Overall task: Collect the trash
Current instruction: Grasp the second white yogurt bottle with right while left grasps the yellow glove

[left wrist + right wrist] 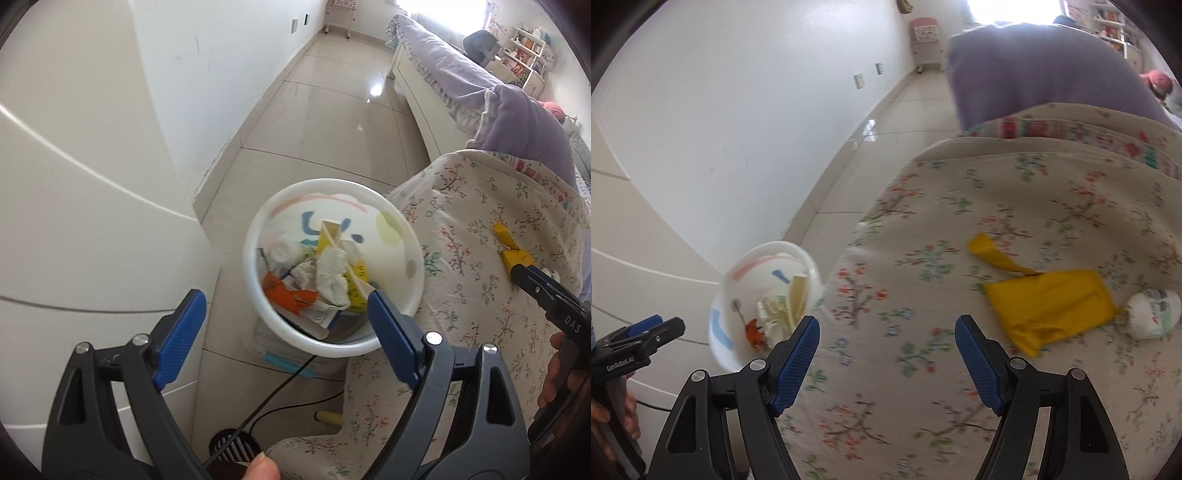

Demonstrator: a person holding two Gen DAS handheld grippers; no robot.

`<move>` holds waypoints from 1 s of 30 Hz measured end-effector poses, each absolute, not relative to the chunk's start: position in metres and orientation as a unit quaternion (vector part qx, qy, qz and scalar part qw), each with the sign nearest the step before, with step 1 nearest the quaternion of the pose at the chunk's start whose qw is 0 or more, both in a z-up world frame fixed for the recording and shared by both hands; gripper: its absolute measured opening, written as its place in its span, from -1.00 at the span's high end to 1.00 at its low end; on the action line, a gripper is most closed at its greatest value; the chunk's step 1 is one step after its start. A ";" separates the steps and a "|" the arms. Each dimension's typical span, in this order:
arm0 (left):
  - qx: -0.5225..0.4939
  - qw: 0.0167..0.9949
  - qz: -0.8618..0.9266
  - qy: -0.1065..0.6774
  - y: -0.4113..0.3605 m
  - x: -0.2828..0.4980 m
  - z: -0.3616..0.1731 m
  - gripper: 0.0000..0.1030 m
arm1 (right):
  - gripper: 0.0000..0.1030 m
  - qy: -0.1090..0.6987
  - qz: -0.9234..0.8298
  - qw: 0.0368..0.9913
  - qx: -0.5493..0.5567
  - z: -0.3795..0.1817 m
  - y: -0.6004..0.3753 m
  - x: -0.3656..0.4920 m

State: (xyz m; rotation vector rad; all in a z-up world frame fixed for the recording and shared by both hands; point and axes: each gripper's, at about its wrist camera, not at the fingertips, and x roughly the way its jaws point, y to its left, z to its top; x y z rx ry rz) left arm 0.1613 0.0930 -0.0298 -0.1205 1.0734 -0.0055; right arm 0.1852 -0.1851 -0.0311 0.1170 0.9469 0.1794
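A white bin point(255, 258) with coloured marks stands on the floor beside the bed, holding crumpled paper, orange and yellow scraps. It also shows in the right wrist view point(720, 325). My left gripper point(286, 302) is open and empty, just above the bin. On the floral bedspread point(923, 387) lie a yellow wrapper point(1049, 306), a smaller yellow scrap point(990, 251) and a crumpled white paper ball point(1152, 310). My right gripper point(886, 328) is open and empty over the bedspread, left of the wrapper. In the left wrist view the right gripper point(546, 291) reaches toward the yellow wrapper point(515, 256).
A white cabinet point(74, 203) stands left of the bin. A black cable point(280, 391) runs on the tiled floor below it. A purple blanket point(1034, 70) lies further up the bed. Shelves point(528, 55) stand at the far right.
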 end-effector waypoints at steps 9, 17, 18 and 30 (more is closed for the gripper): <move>-0.044 0.861 -0.041 0.505 0.040 0.168 -0.026 -0.72 | -0.51 0.473 -0.034 0.872 0.120 -0.032 -0.284 0.183; -0.044 0.858 -0.068 0.507 -0.010 0.179 -0.029 -0.72 | -0.51 0.465 -0.114 0.858 0.183 -0.032 -0.356 0.180; -0.045 0.858 -0.072 0.507 -0.016 0.180 -0.029 -0.72 | -0.51 0.466 -0.123 0.855 0.192 -0.034 -0.365 0.180; -0.058 0.847 -0.108 0.517 -0.092 0.195 -0.049 -0.72 | -0.52 0.464 -0.183 0.829 0.254 -0.060 -0.417 0.193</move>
